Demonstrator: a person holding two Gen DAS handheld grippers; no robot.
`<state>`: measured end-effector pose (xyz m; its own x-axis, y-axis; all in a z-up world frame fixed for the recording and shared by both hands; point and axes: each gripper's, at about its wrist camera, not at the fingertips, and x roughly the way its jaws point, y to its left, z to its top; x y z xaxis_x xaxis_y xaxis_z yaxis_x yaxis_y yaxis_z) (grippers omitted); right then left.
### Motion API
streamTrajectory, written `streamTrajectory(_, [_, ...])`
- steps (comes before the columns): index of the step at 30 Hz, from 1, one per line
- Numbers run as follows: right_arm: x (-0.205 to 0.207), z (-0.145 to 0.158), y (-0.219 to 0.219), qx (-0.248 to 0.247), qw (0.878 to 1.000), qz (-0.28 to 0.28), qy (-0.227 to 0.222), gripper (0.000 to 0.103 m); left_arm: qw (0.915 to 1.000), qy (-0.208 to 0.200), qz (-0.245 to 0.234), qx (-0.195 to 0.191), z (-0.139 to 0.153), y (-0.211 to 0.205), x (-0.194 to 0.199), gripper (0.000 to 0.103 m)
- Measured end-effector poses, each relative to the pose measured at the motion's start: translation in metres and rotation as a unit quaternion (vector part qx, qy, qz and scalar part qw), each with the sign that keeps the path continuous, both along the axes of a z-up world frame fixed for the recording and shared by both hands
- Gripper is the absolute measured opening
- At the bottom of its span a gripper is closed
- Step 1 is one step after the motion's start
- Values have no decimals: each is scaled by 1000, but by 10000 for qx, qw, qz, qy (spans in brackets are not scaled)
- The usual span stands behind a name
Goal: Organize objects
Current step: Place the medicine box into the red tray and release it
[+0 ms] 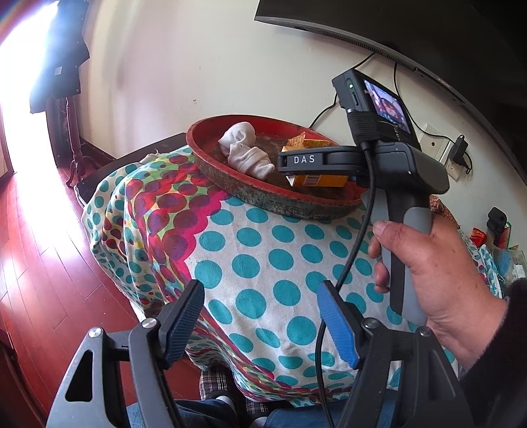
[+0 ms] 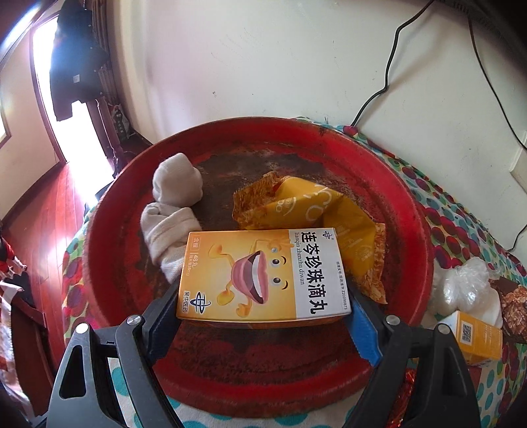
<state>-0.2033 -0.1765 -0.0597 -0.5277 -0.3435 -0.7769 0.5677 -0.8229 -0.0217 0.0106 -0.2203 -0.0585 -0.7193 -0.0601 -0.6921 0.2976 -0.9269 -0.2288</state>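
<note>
A round red tray (image 2: 395, 184) sits on a dotted cloth. In it lie white socks (image 2: 171, 204) and a yellow packet (image 2: 316, 210). My right gripper (image 2: 263, 296) is shut on an orange medicine box (image 2: 263, 276) and holds it over the tray's near half. In the left wrist view the tray (image 1: 263, 197) is at the far end of the table, with the socks (image 1: 243, 151) and the box (image 1: 319, 179) partly behind the right gripper's body. My left gripper (image 1: 263, 316) is open and empty above the cloth (image 1: 250, 263), well short of the tray.
Right of the tray lie a second orange box (image 2: 474, 332), a clear plastic bag (image 2: 464, 286) and a brown wrapper (image 2: 513, 303). A cream wall with cables and a monitor (image 1: 428, 29) stands behind. Red wood floor (image 1: 42, 256) lies to the left.
</note>
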Motion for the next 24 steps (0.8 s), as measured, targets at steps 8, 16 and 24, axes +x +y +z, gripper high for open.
streamTrajectory(8, [-23,-5,-17,134,9999,4,8,88,10000,-23,64,63,-3,-7,-1,73])
streamTrajectory(16, [-5,14,-12,150,9984,-31,537,100,10000,15,63,34,-1,-5,0,73])
streamTrajectory(24, [-1,40,64,-285,9933,-763,821,102,9990,445,32,-52,13,2,7,73])
